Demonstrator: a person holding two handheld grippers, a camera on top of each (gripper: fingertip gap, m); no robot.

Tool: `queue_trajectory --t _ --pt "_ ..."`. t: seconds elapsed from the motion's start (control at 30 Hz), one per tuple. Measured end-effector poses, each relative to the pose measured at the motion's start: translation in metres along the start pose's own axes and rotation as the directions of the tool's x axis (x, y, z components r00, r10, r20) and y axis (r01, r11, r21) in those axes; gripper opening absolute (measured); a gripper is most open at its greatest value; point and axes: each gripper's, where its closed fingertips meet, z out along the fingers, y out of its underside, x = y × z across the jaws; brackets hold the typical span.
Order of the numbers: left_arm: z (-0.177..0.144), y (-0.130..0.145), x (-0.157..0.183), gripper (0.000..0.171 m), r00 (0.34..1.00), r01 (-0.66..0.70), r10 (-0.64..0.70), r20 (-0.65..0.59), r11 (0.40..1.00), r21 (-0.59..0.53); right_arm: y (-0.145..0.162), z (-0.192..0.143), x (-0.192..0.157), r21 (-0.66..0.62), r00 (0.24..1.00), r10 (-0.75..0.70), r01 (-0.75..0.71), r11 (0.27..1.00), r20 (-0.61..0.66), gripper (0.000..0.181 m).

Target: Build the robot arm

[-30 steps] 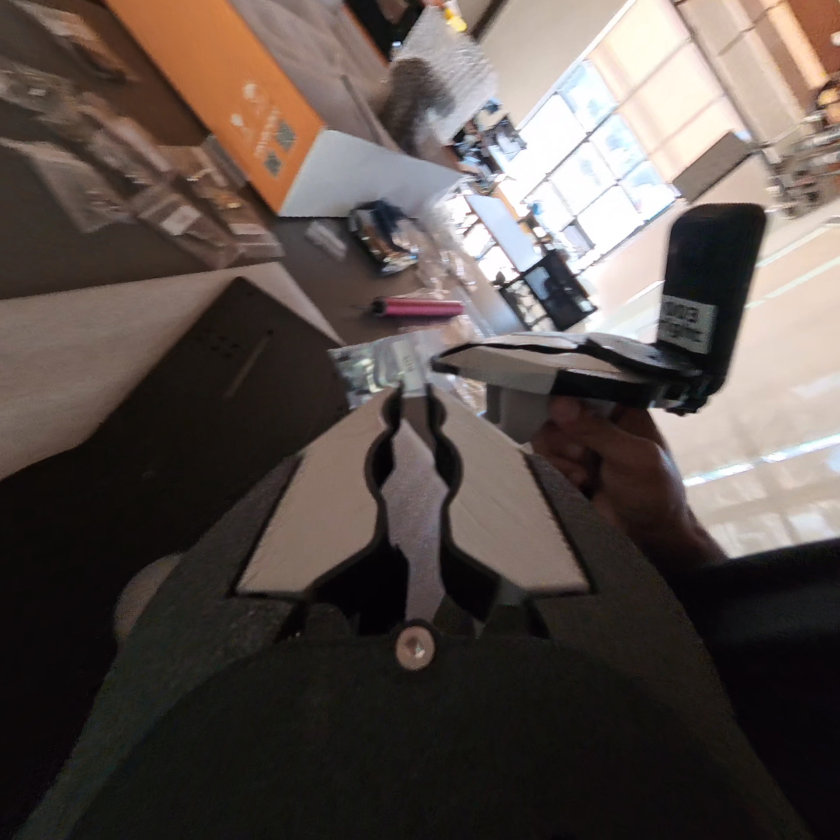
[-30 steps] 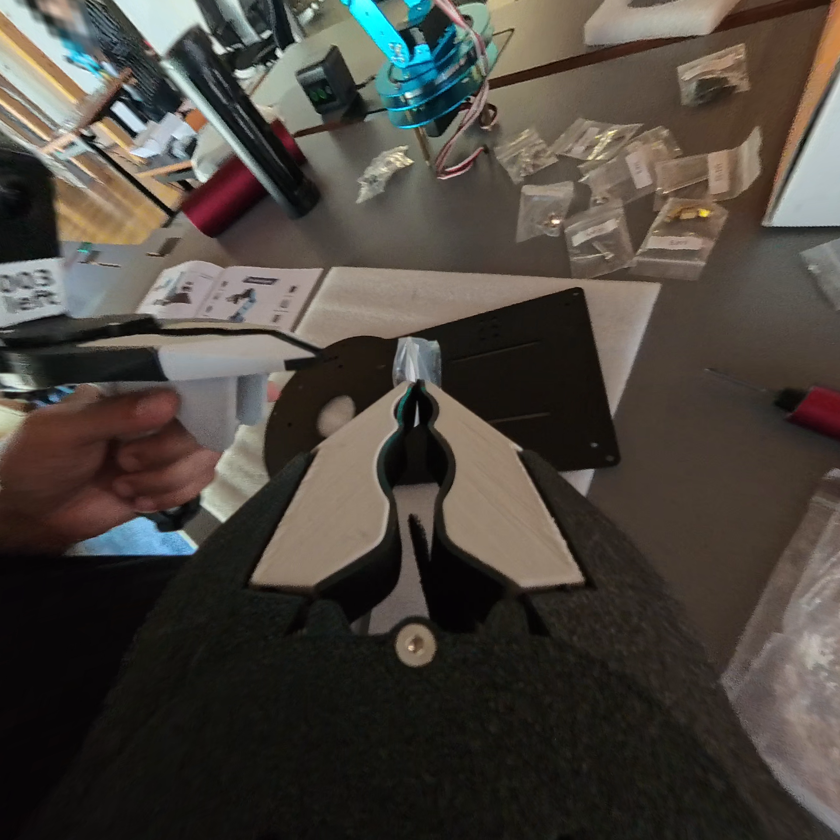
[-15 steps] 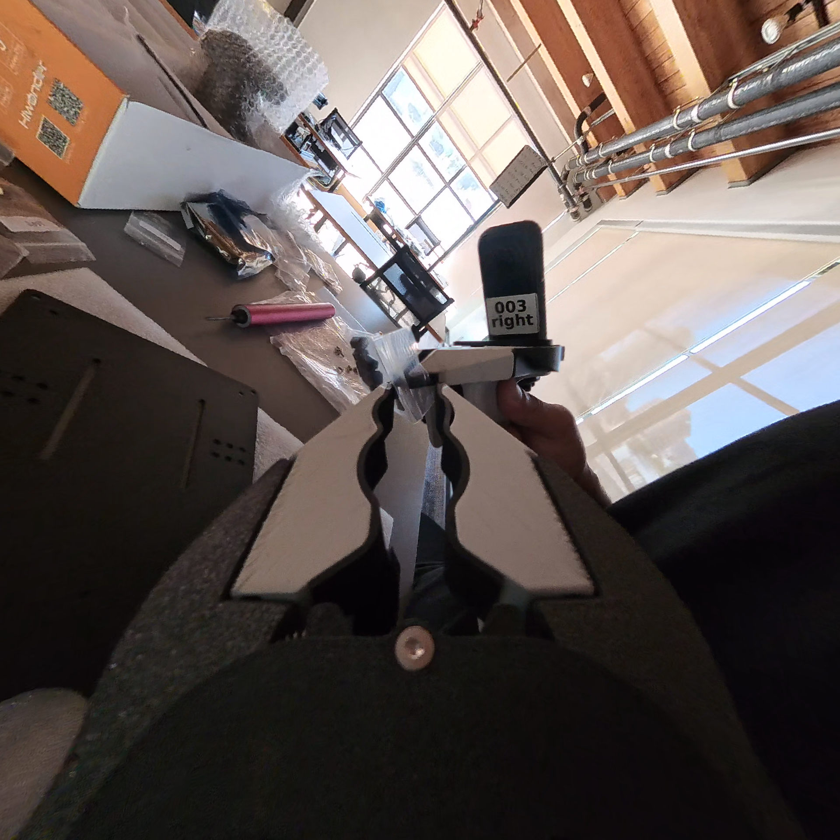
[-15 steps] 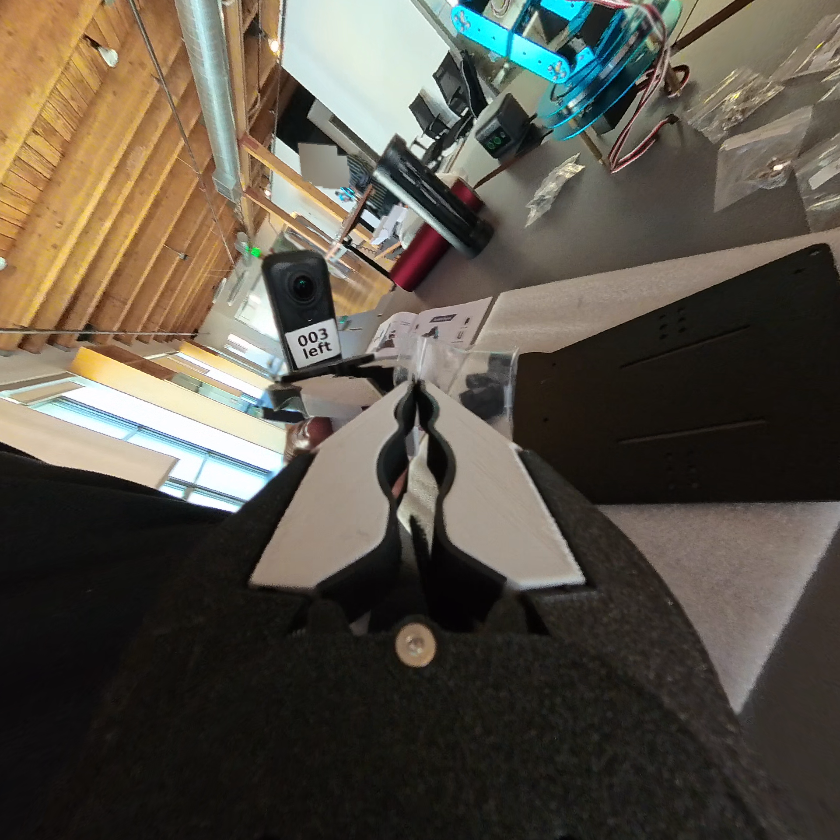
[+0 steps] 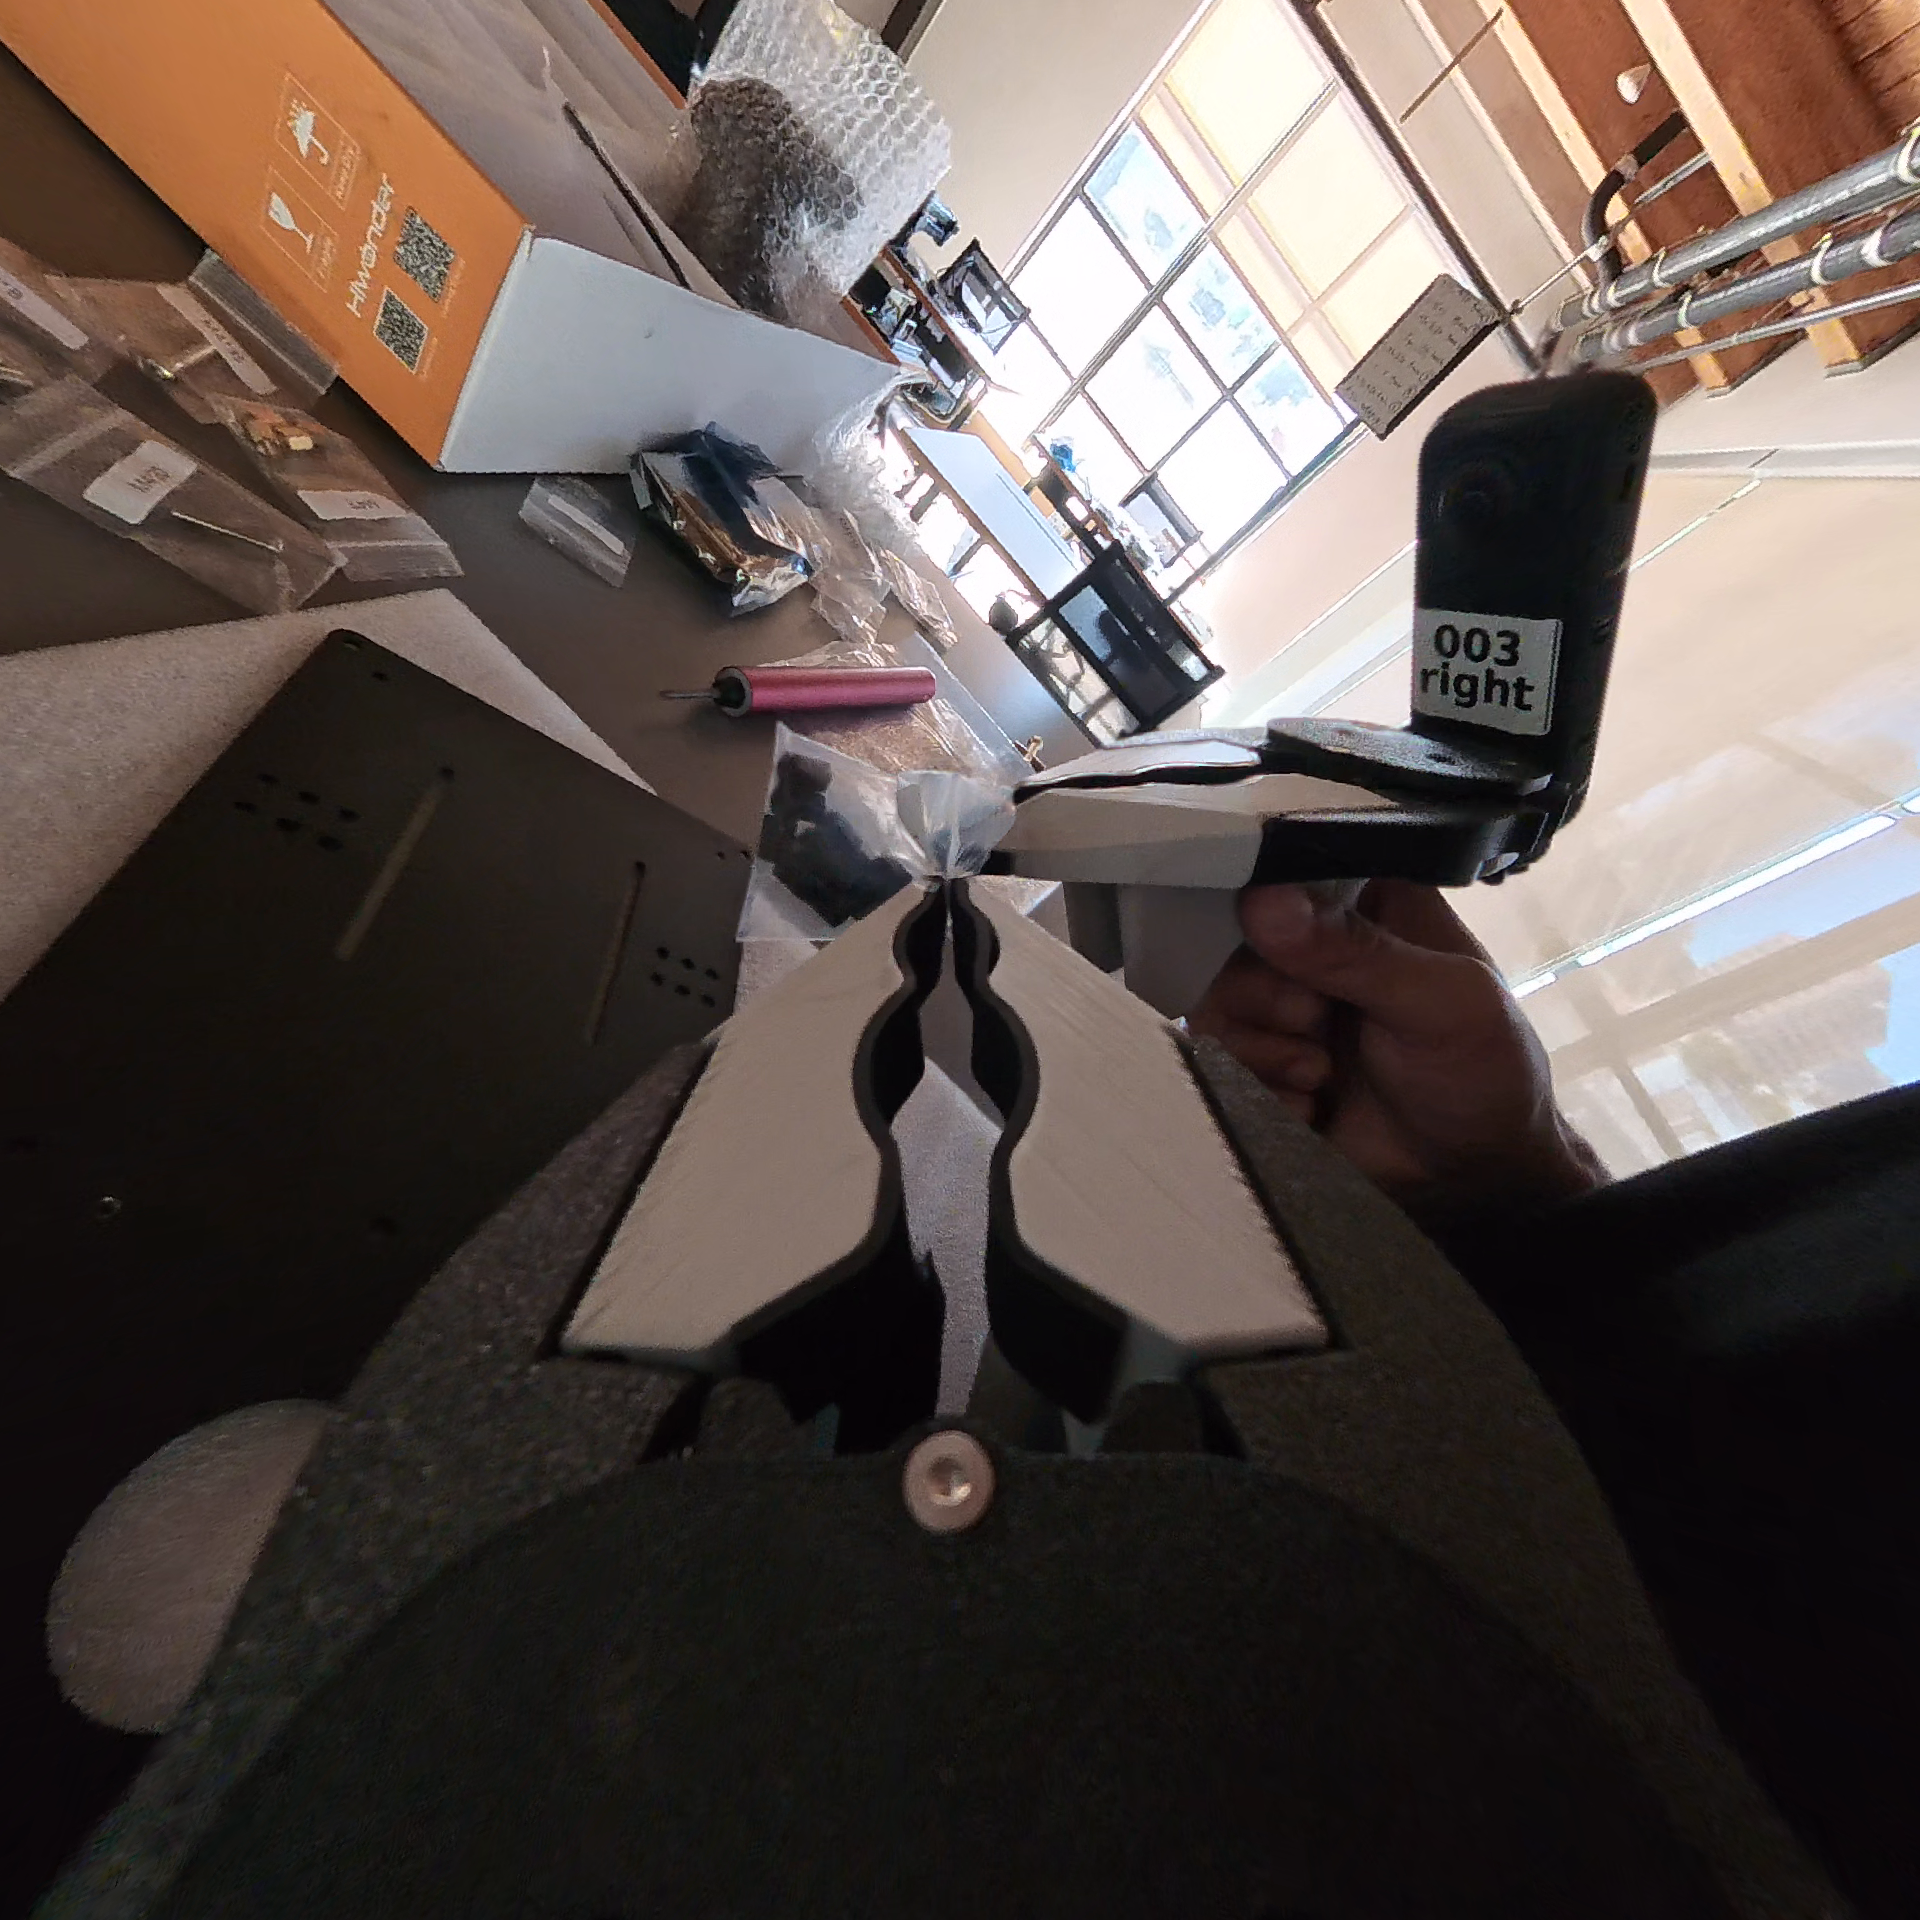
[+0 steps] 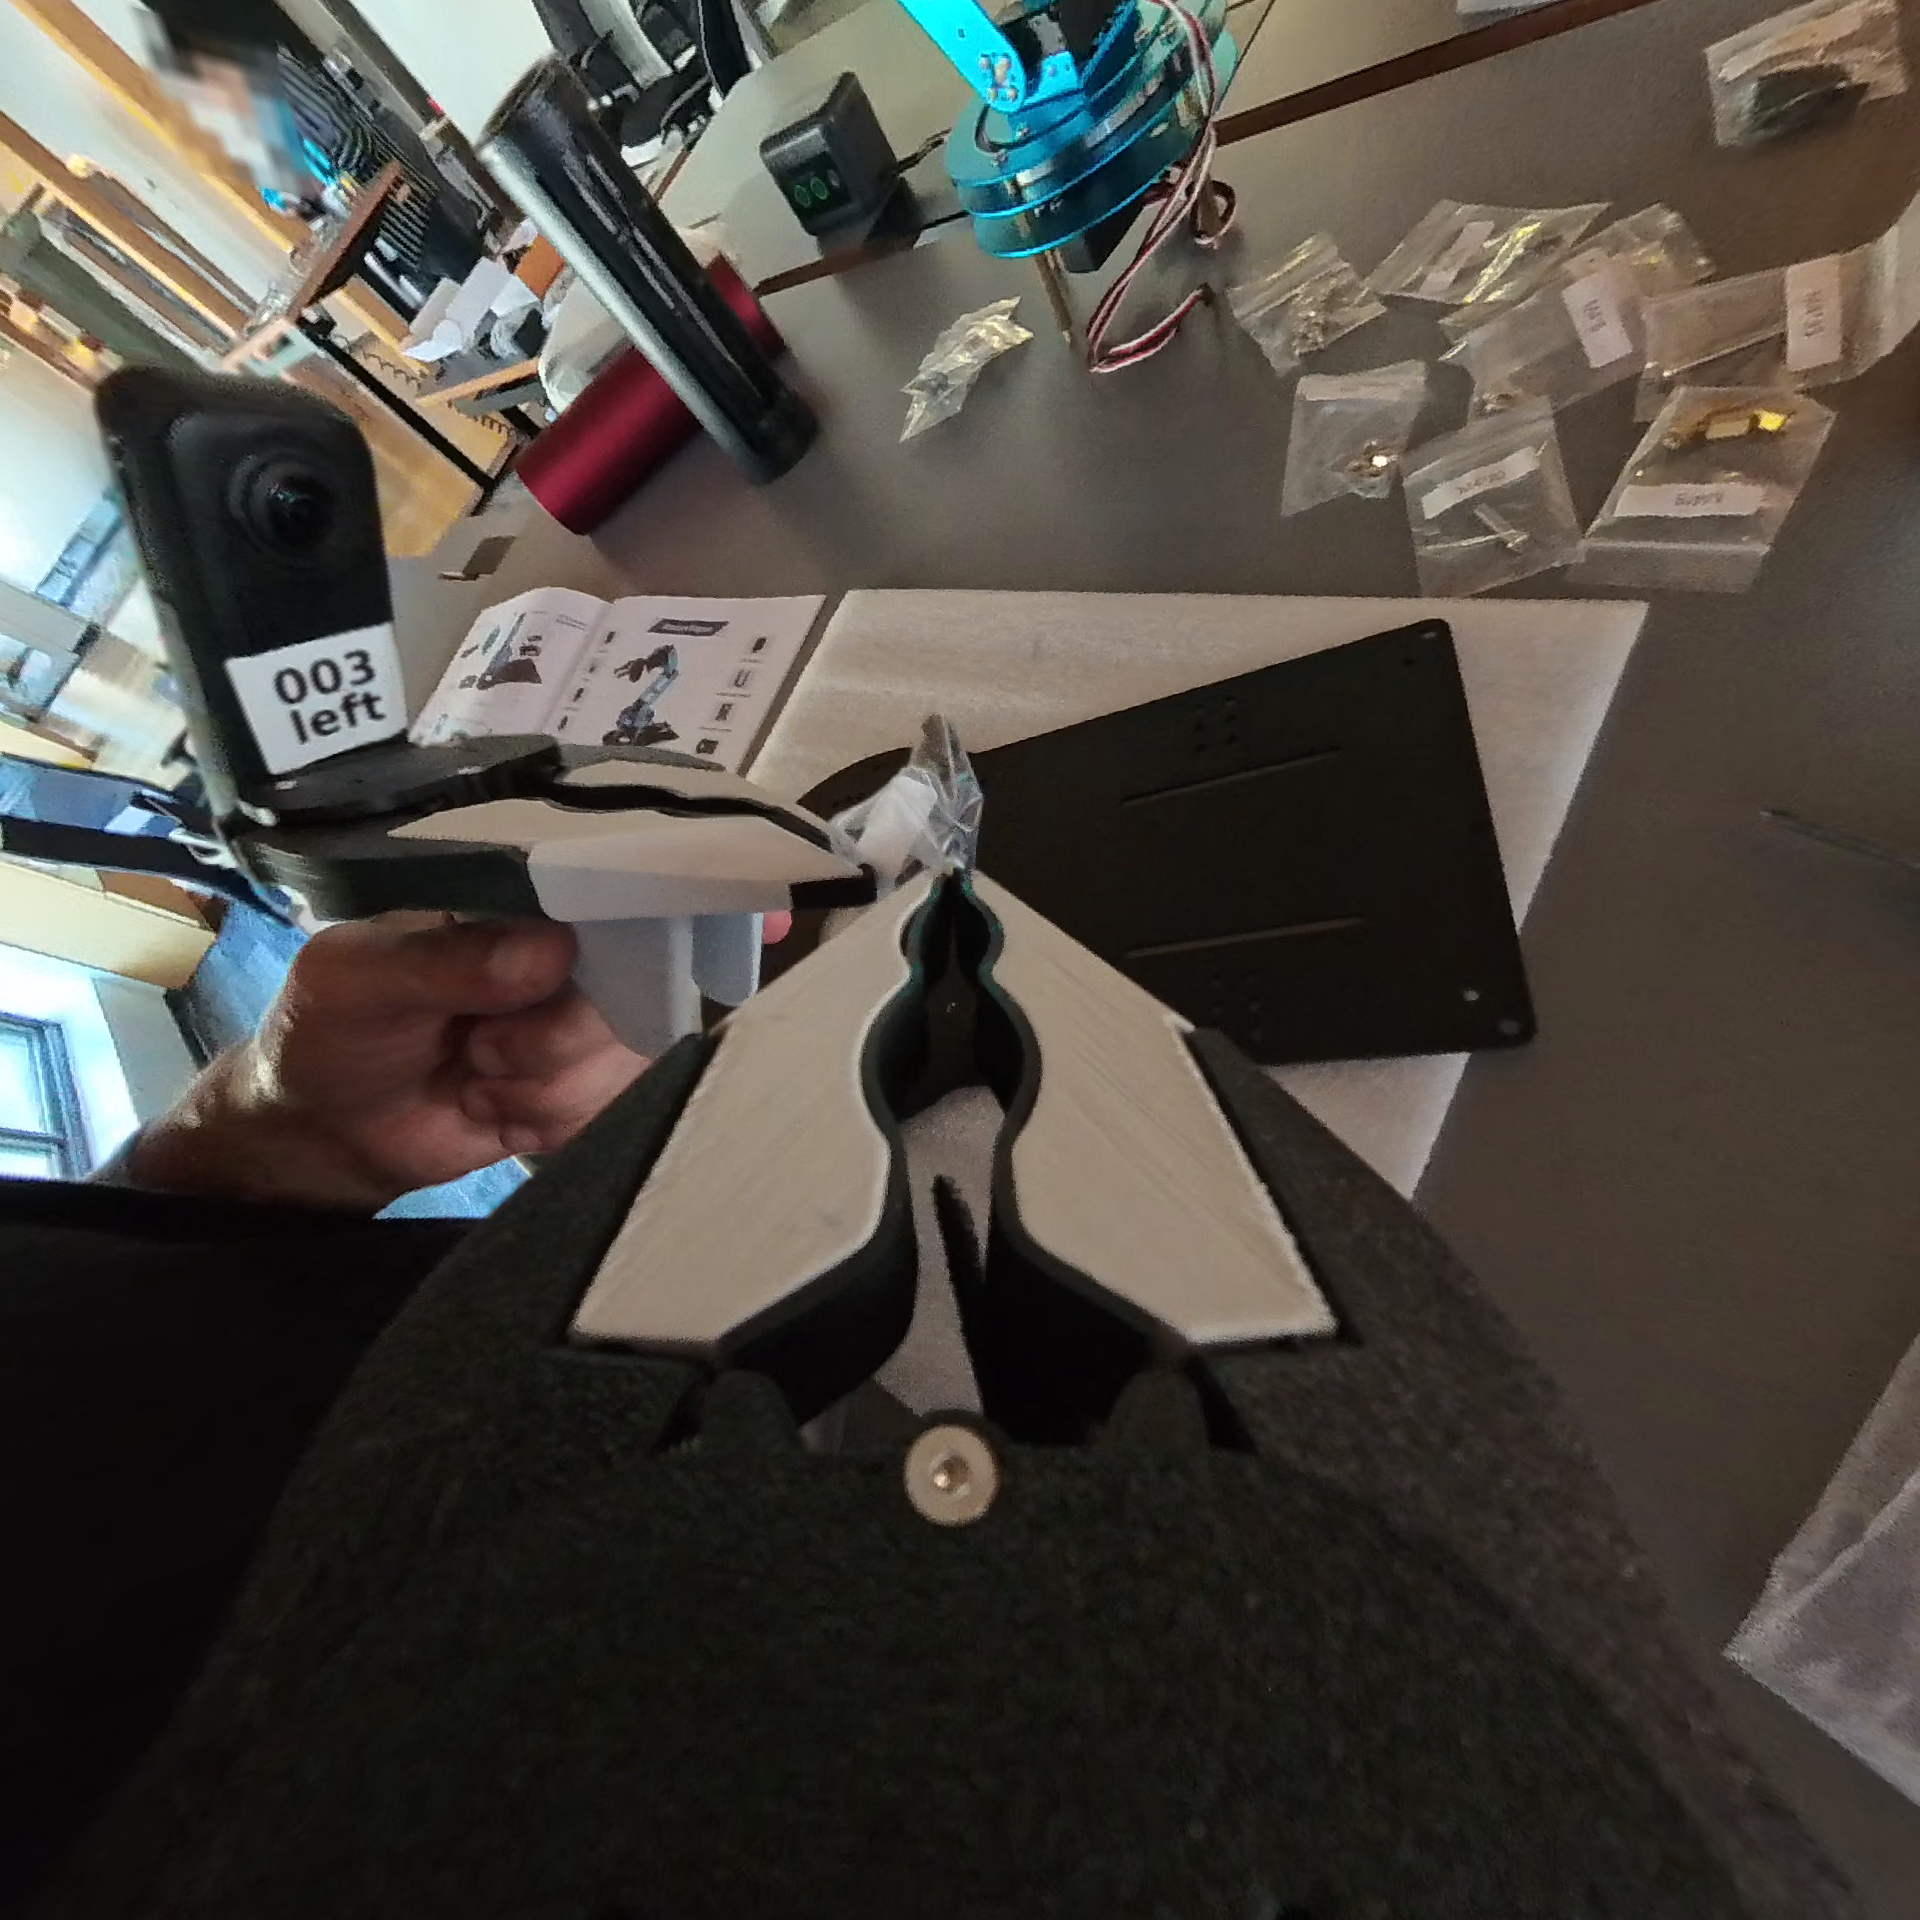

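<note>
A small clear plastic bag (image 5: 831,831) with black parts inside hangs in the air between both grippers. My left gripper (image 5: 948,883) is shut on one corner of it. My right gripper (image 6: 951,883) is shut on the bag's crumpled top (image 6: 930,800). In the left wrist view the right gripper (image 5: 1013,805) comes in from the right, held by a hand (image 5: 1371,1018). In the right wrist view the left gripper (image 6: 868,873) comes in from the left. The two sets of fingertips almost touch. Below them a black metal plate (image 6: 1247,831) lies on white foam (image 6: 1143,644).
Several small bags of hardware (image 6: 1507,468), a blue robot base (image 6: 1081,156), an open manual (image 6: 623,665), and black (image 6: 644,270) and red (image 6: 613,447) cylinders are on the grey table. An orange box (image 5: 312,208) and a pink screwdriver (image 5: 821,691) lie to the right. The tips of both grippers are at nearly the same place.
Half a second ago both grippers were tilted up toward the ceiling. They have tipped back down toward the table, still pinching the bag between them.
</note>
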Motion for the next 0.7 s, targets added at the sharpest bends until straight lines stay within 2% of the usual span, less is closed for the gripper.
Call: queue_trajectory --t 0.07,0.13,0.17,0.2,0.27,0.3,0.37,0.5,0.57,0.63,0.67,0.7 --pt "-0.003 -0.002 0.001 0.0 0.999 0.029 -0.028 -0.03 1.0 0.006 -0.002 -0.001 -0.009 -0.002 0.996 -0.073 0.073 0.997 0.056 0.0" --pt "-0.007 -0.006 0.007 0.0 0.989 0.099 -0.099 -0.107 0.995 -0.002 -0.006 -0.008 -0.019 0.029 0.963 -0.241 0.24 0.97 0.122 0.002" --pt "-0.008 -0.007 0.008 0.0 0.98 0.149 -0.15 -0.134 0.989 -0.016 -0.009 -0.015 -0.023 0.065 0.924 -0.357 0.351 0.934 0.137 0.017" --pt "-0.009 -0.008 0.009 0.0 0.964 0.212 -0.216 -0.157 0.976 -0.037 -0.009 -0.022 -0.026 0.084 0.867 -0.478 0.471 0.878 0.138 0.044" --pt "-0.011 -0.007 0.017 0.0 0.896 0.354 -0.374 -0.238 0.927 -0.123 -0.009 -0.031 -0.025 0.08 0.738 -0.667 0.663 0.745 0.102 0.07" --pt "-0.011 -0.007 0.02 0.0 0.862 0.404 -0.433 -0.265 0.901 -0.159 -0.011 -0.033 -0.025 0.084 0.688 -0.72 0.715 0.694 0.09 0.075" --pt "-0.013 -0.004 0.03 0.0 0.814 0.432 -0.486 -0.317 0.873 -0.229 -0.013 -0.033 -0.034 0.116 0.626 -0.771 0.762 0.637 0.12 0.074" --pt "-0.016 -0.003 0.05 0.0 0.747 0.427 -0.526 -0.407 0.848 -0.313 0.0 -0.021 -0.044 0.095 0.602 -0.75 0.759 0.644 0.273 0.057" --pt "-0.016 -0.003 0.054 0.001 0.739 0.425 -0.528 -0.417 0.847 -0.319 -0.001 -0.021 -0.047 0.101 0.605 -0.738 0.749 0.655 0.298 0.036" --pt "-0.019 -0.006 0.054 0.002 0.74 0.421 -0.516 -0.431 0.855 -0.302 -0.004 -0.021 -0.048 0.112 0.613 -0.731 0.738 0.665 0.299 0.033" --pt "-0.02 -0.007 0.054 0.007 0.746 0.414 -0.505 -0.434 0.862 -0.292 -0.005 -0.02 -0.047 0.103 0.622 -0.725 0.733 0.672 0.296 0.034" --pt "-0.021 -0.007 0.052 0.02 0.759 0.402 -0.49 -0.428 0.871 -0.284 -0.004 -0.019 -0.045 0.091 0.625 -0.724 0.735 0.671 0.292 0.032"
